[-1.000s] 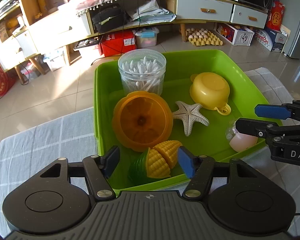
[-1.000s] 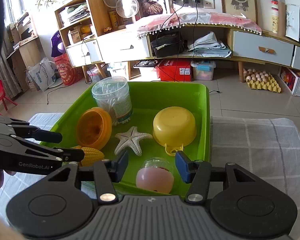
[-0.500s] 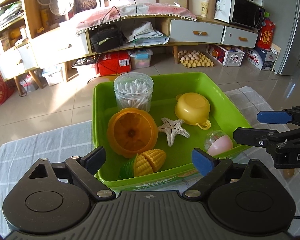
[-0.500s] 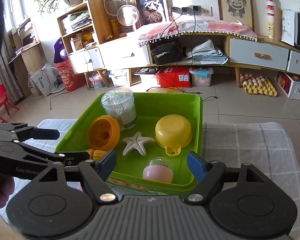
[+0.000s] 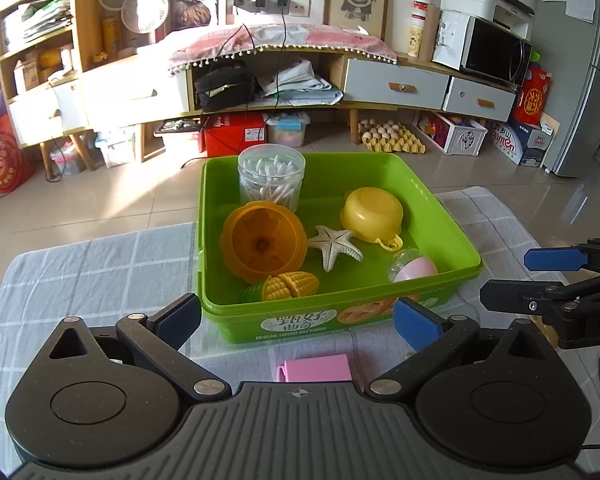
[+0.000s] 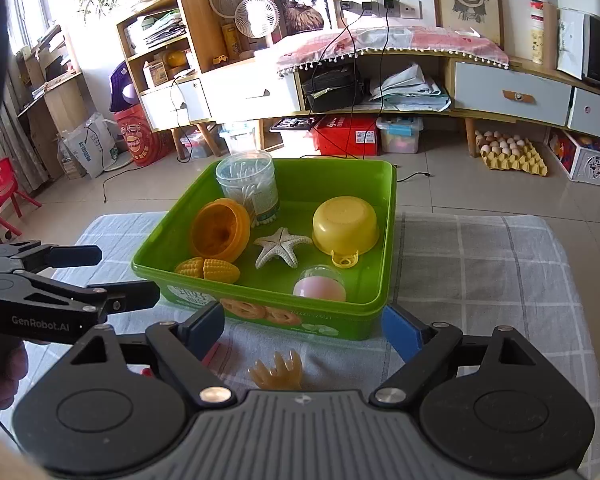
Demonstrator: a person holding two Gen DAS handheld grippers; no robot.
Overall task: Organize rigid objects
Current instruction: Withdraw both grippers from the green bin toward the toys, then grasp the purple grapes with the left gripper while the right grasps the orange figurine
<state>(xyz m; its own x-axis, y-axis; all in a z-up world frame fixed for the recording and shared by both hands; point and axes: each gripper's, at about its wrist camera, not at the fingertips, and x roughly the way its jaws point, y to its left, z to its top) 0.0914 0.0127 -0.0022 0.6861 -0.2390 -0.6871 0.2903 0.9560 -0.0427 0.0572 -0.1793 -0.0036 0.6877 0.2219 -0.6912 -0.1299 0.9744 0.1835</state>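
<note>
Six toys and containers sit inside the green plastic bin (image 5: pixel 440 216) on the checked cloth (image 5: pixel 80 264) covering the counter. At the bin's far left corner stands a clear tub of cotton swabs (image 5: pixel 271 178), upright. Just near of it an orange cup-shaped mould (image 5: pixel 263 242) lies tipped on its side, its mouth facing the near side, touching the tub. A toy corn cob (image 5: pixel 290 285) in two halves lies at the near left corner, against the mould. A white starfish (image 5: pixel 335 246) lies flat in the middle. A yellow toy pot (image 5: pixel 373 214) rests upside down toward the far right, its loop handle pointing near. A pink and clear capsule ball (image 5: pixel 413 267) sits at the near right, close to the front wall.

Outside the bin, on the cloth near of its front wall, lie a pink block (image 5: pixel 315 368) and an amber hand-shaped toy (image 6: pixel 278 370), well apart from the bin's contents.

The left claw (image 5: pixel 296 322) is spreading wide, its blue pads framing the bin's front wall with nothing pinched between them. The right claw (image 6: pixel 302 328) is also spreading, nothing between its pads; the hand-shaped toy lies just below that gap. Each claw appears at the edge of the other's view, hovering near of the bin.
</note>
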